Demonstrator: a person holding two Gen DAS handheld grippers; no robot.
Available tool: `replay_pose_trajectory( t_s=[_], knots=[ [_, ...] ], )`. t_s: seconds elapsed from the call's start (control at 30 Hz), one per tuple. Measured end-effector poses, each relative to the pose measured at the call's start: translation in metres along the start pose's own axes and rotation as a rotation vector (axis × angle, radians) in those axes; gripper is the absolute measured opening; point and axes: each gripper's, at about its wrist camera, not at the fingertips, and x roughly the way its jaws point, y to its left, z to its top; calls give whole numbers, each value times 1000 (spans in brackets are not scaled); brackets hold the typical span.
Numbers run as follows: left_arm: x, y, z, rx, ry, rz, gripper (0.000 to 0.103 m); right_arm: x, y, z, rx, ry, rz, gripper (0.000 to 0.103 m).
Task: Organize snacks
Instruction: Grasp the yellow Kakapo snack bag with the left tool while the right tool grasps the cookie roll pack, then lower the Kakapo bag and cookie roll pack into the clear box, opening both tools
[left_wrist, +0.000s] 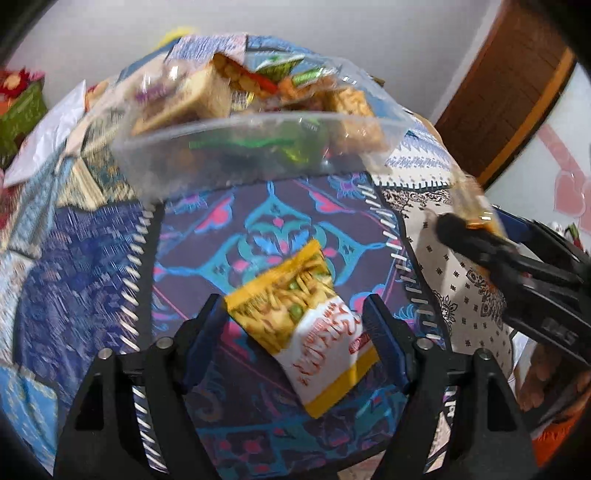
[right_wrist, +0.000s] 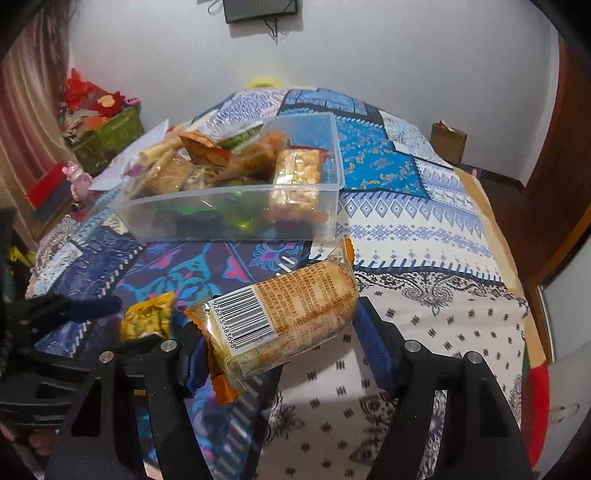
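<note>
Looking along my left fingers (left_wrist: 295, 325), I see them spread around a yellow-and-white snack packet (left_wrist: 310, 325) lying on the patchwork bed cover (left_wrist: 92, 266); whether the pads press it I cannot tell. The clear plastic box (left_wrist: 236, 147) of snacks sits nearer the bed's far edge. Along my right fingers (right_wrist: 280, 332), a barcoded cracker packet (right_wrist: 284, 317) is clamped, lifted above the cover.
</note>
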Motion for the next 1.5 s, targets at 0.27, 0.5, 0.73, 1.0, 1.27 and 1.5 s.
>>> replay_pose_trajectory(
  t_s=[0.27, 0.5, 0.73, 1.0, 1.27, 1.5],
  knots=[
    [16, -10, -3, 44, -13, 48, 50, -12, -4, -4, 15, -25, 17, 66],
    [5, -4, -1, 53, -44, 37, 48, -17, -2, 4, 19, -49, 25, 66],
    [-30, 5, 27, 44, -159, 29, 48, -18, 6, 27, 5, -91, 37, 66],
    [-54, 24, 70, 36, -260, 41, 48, -17, 13, 64, -11, -160, 51, 66],
    [-55, 36, 111, 37, -315, 59, 48, 7, 13, 95, -24, -180, 57, 66],
    [-27, 28, 133, 53, -298, 61, 48, 43, 6, 105, -24, -120, 59, 66]
  ],
)
